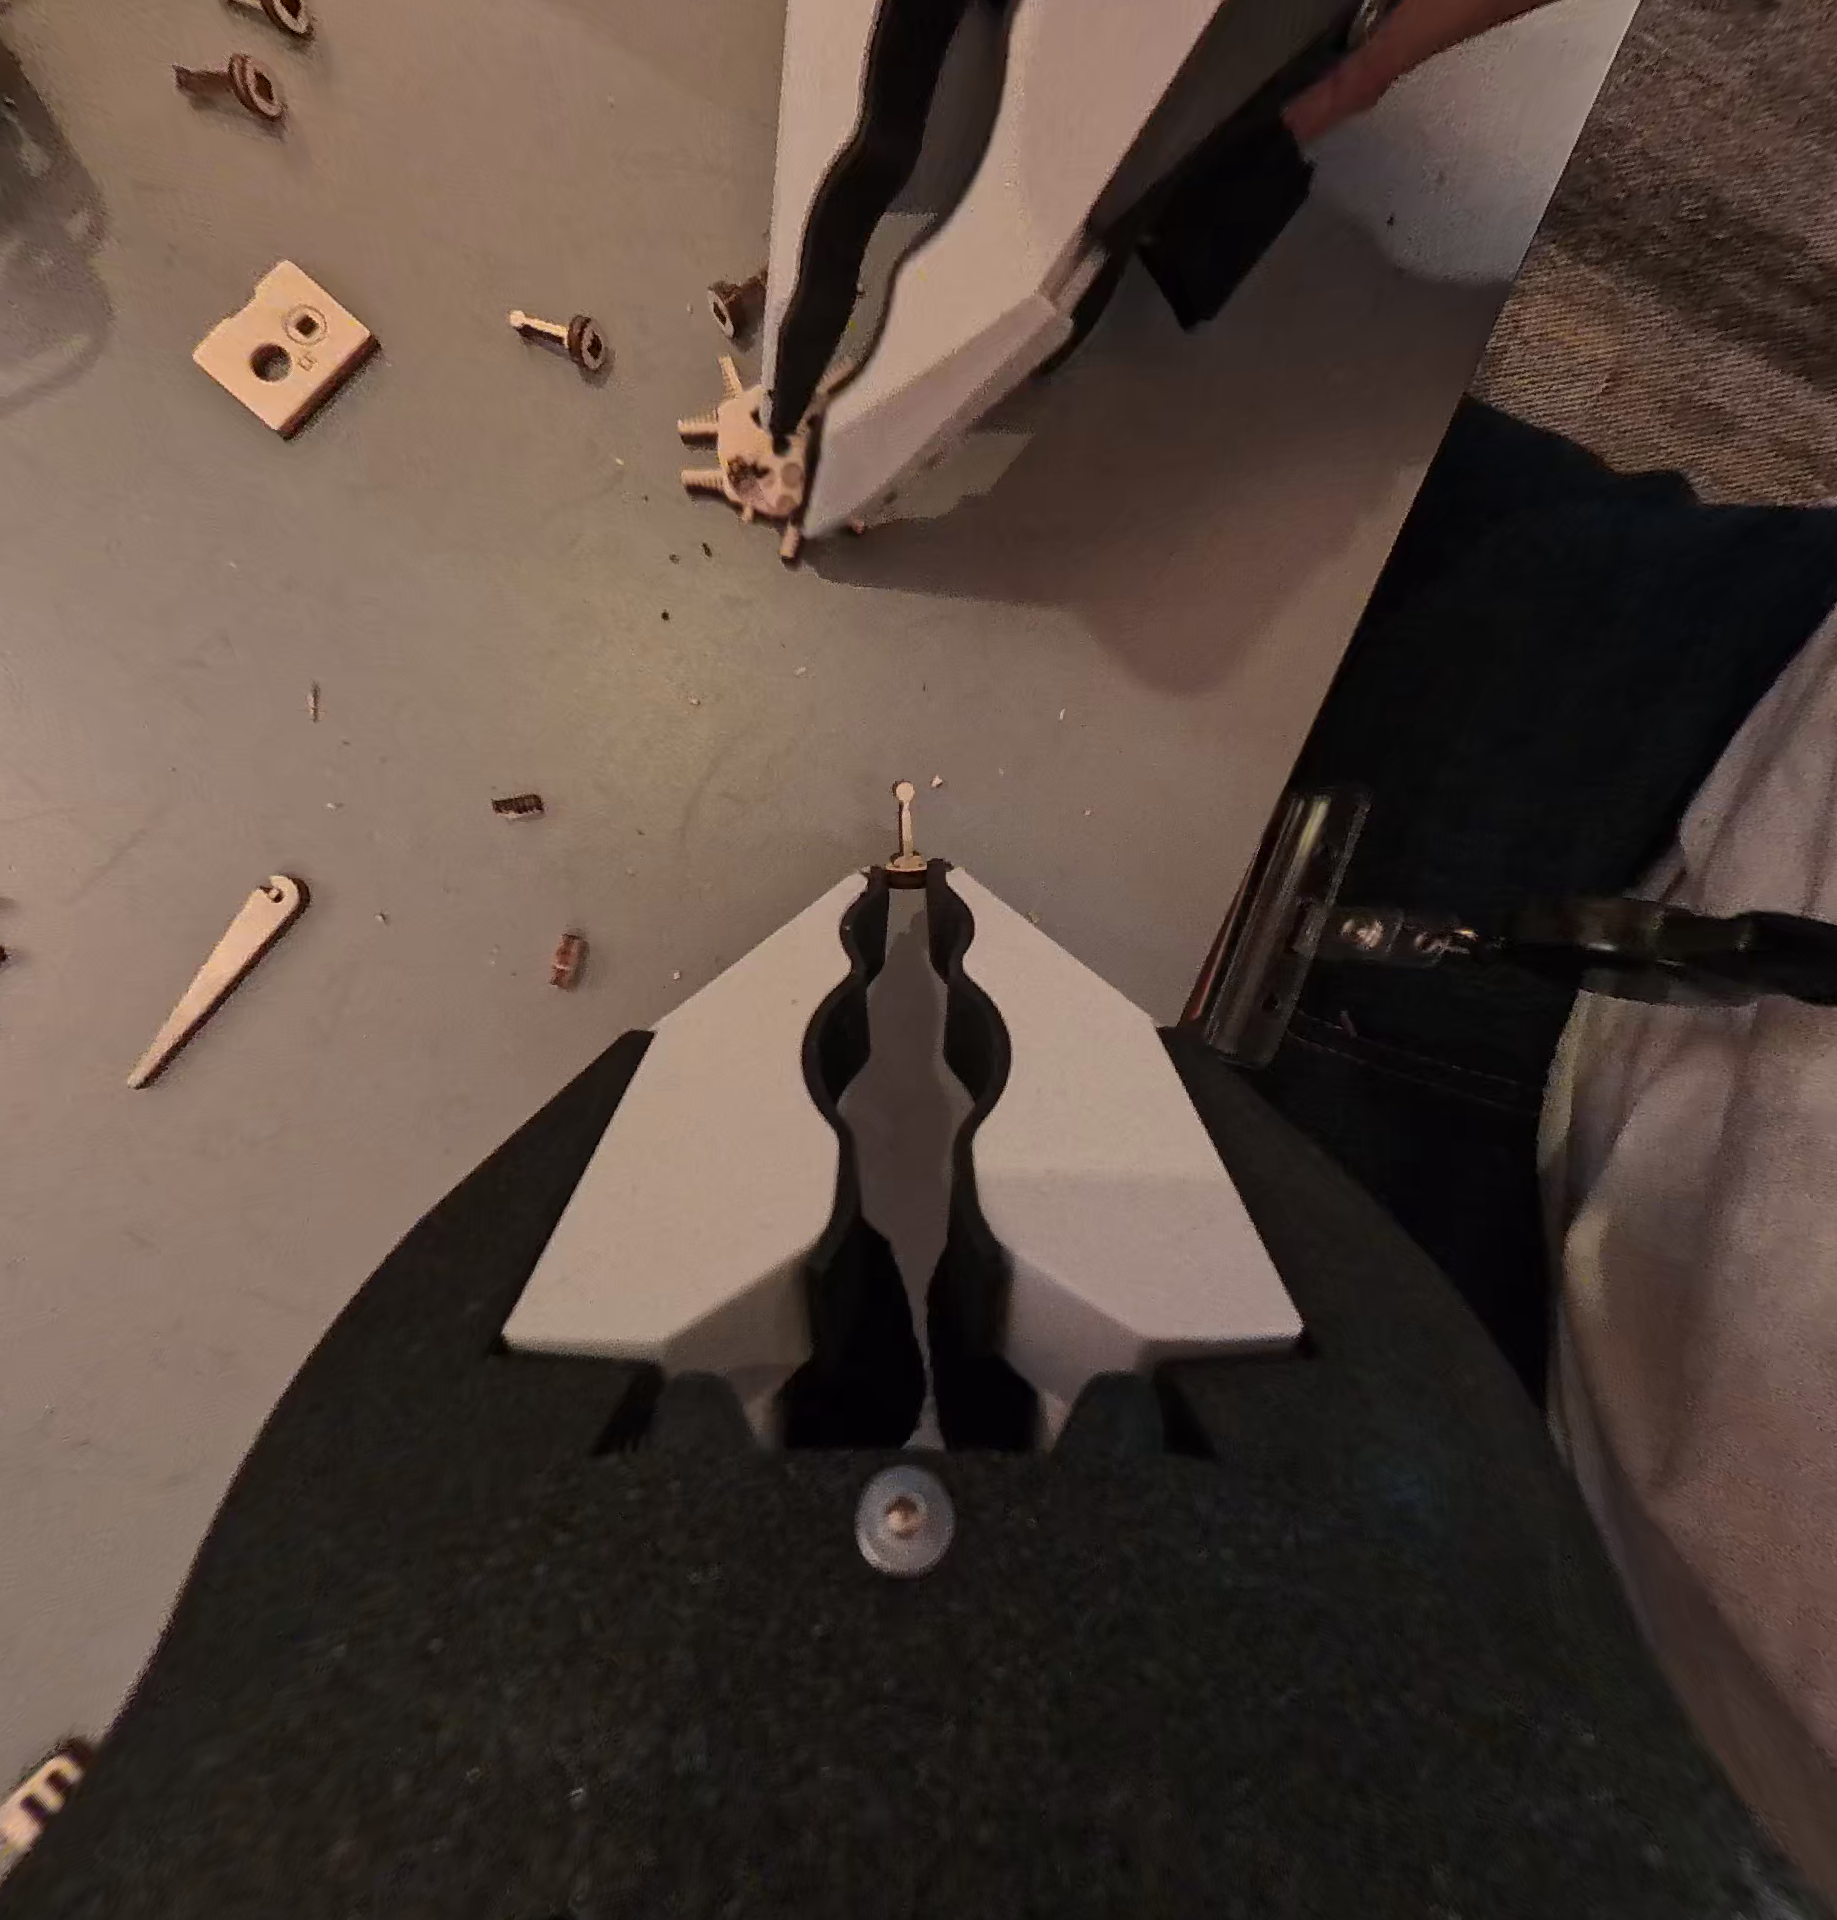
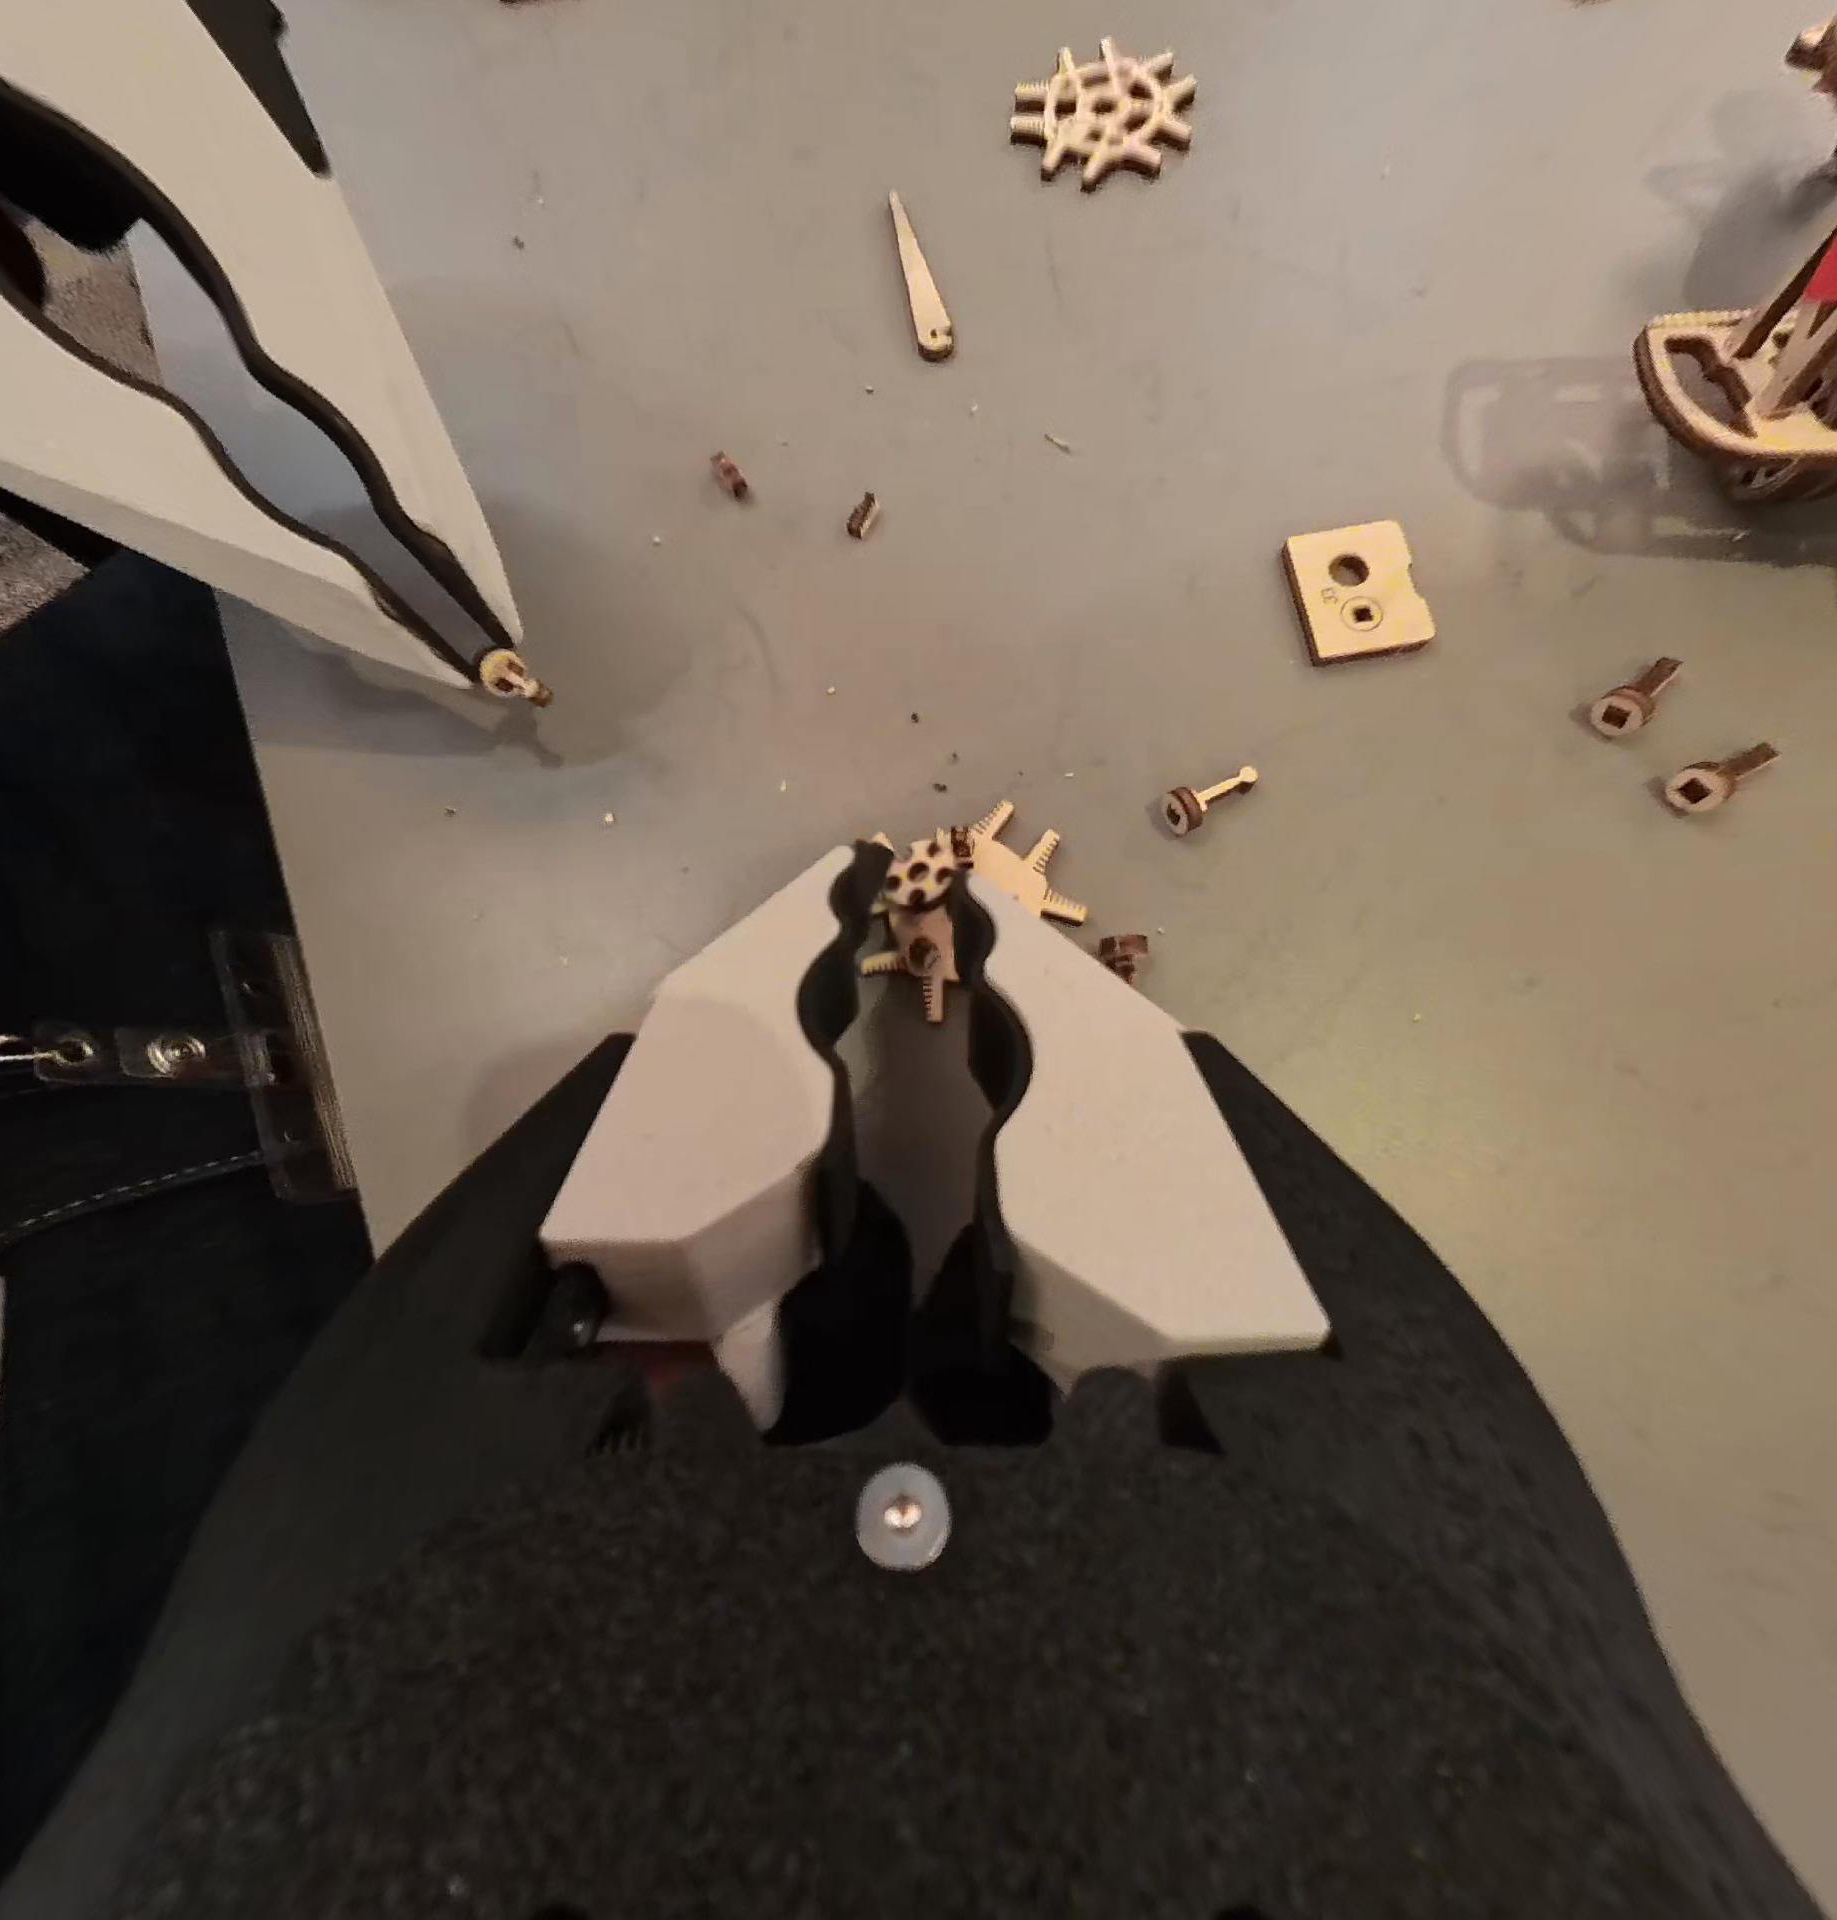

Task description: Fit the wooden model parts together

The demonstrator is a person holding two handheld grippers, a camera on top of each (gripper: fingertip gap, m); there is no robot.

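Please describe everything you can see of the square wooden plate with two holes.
The square wooden plate is pale, thin plywood with dark, burnt-looking edges. It has one round hole and a smaller square hole set in a ring, with a tiny engraved mark beside them; one edge is notched. It lies flat on the grey table, alone, touching no other part or hand-held gripper.

Tiny engraved mark — unreadable — on square wooden plate

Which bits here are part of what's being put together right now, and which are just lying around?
In use: small pin in the left gripper; spoked hub in the right gripper.
Lying about: square plate, pointed sliver, lattice wheel, loose pegs.
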